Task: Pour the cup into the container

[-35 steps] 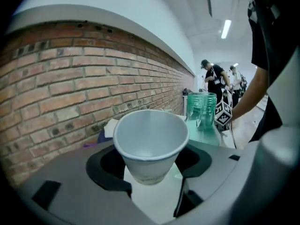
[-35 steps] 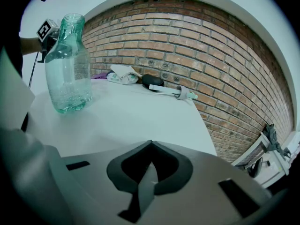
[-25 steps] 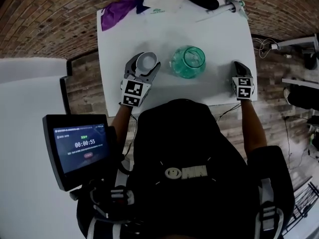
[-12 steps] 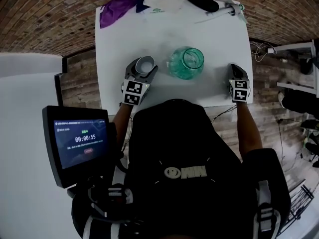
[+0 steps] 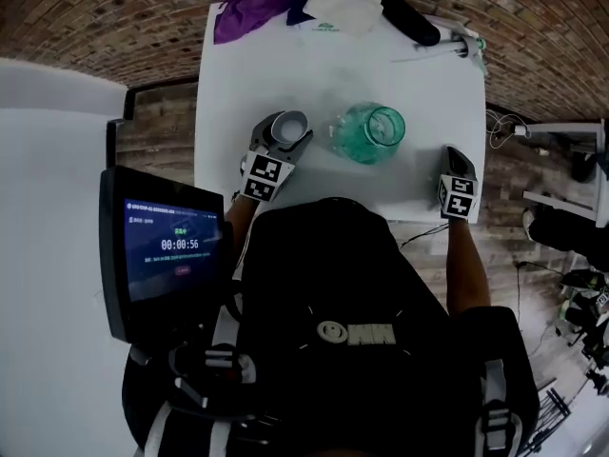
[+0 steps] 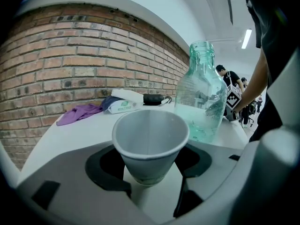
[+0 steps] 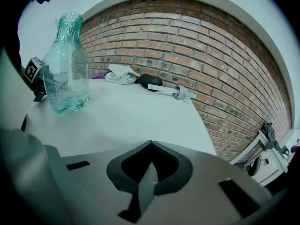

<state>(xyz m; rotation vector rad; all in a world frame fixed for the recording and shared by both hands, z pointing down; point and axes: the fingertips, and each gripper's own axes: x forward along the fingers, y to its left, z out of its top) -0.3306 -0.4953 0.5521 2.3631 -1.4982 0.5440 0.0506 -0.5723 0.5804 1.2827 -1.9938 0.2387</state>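
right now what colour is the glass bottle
The tall glass bottle is translucent teal-green; left gripper view.

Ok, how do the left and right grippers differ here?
The left gripper grips the paper cup, jaws apart around it; the right gripper is shut on nothing. The left gripper sits close to the green bottle, the right gripper farther off by the table edge. Both point across the table.

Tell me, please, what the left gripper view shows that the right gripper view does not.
Only the left gripper view: the paper cup, gripped by the left gripper. Only the right gripper view: the right gripper with its jaws shut on nothing. Both: the green glass bottle, the white table and the brick wall.
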